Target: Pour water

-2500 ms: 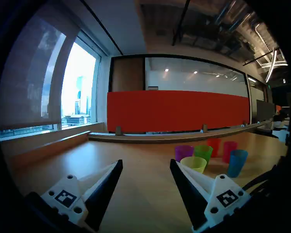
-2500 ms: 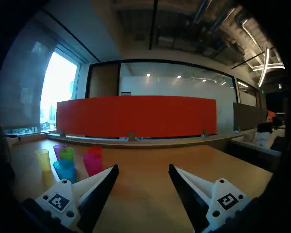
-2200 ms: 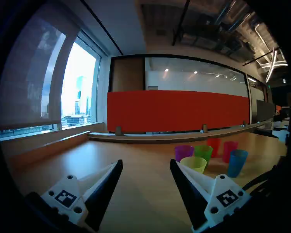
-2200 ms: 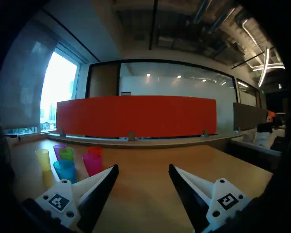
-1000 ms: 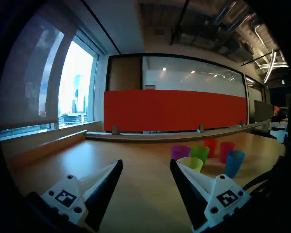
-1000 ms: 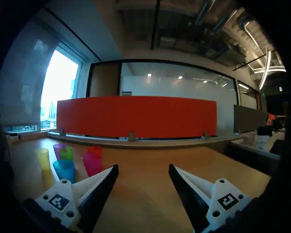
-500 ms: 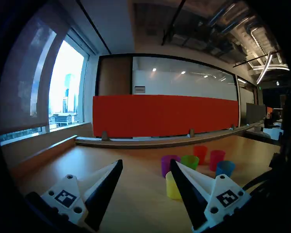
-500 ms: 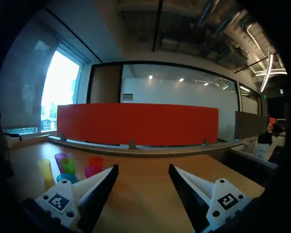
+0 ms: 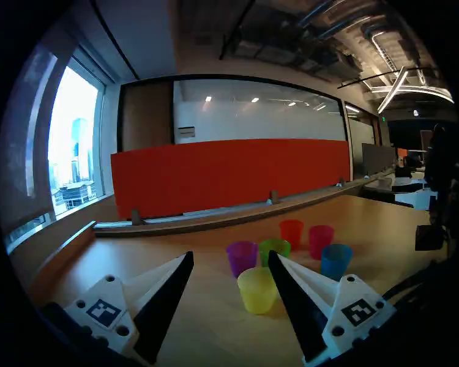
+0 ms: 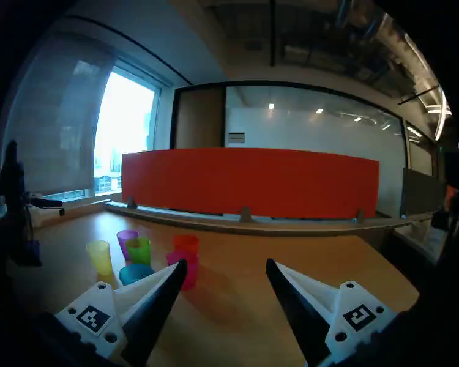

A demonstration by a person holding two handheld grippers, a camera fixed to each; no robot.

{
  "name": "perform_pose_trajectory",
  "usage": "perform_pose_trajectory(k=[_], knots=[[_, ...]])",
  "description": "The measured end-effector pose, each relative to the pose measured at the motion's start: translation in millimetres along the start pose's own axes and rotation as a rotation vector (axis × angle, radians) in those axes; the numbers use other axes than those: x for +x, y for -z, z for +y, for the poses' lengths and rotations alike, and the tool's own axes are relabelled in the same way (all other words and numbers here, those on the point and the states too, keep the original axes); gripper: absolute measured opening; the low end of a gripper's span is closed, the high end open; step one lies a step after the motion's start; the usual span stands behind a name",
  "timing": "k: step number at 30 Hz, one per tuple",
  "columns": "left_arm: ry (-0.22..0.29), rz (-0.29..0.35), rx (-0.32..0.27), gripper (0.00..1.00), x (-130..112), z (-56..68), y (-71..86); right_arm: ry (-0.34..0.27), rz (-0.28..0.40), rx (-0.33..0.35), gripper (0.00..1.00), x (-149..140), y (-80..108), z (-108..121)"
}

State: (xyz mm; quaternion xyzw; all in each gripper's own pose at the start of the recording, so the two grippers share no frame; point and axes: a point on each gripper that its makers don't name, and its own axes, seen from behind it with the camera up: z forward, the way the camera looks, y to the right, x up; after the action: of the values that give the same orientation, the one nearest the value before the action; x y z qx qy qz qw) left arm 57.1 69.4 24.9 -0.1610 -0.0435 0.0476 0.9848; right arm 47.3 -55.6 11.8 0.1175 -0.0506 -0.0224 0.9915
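The left gripper and right gripper hover with fingers wide and empty. A yellow cup stands on the tabletop just ahead between the left fingers, with the other cups clustered beyond.

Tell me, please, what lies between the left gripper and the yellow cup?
Just bare wooden table: in the left gripper view, the yellow cup stands a little ahead of the open left gripper.
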Motion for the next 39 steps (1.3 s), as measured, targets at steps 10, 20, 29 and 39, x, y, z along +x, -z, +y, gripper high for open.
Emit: perform_pose_trajectory(k=[10, 20, 29, 39], knots=[[-0.032, -0.092, -0.127, 0.9, -1.7, 20.1, -22.6, 0.077, -0.084, 0.166, 1.0, -10.9, -6.3, -39.9], [-0.083, -0.161, -0.226, 0.9, -4.6, 32.0, -41.1, 0.143, -0.17, 0.294, 1.0, -25.9, -12.6, -66.4], [-0.128, -0.225, -0.299, 0.9, -12.7, 48.2, -57.4, 0.185, -0.223, 0.361, 1.0, -35.0, -15.5, -77.0], [-0.149, -0.258, -0.35, 0.9, -15.1, 58.9, -72.1, 0.207, -0.261, 0.412, 1.0, -48.3, -25.2, -89.9]])
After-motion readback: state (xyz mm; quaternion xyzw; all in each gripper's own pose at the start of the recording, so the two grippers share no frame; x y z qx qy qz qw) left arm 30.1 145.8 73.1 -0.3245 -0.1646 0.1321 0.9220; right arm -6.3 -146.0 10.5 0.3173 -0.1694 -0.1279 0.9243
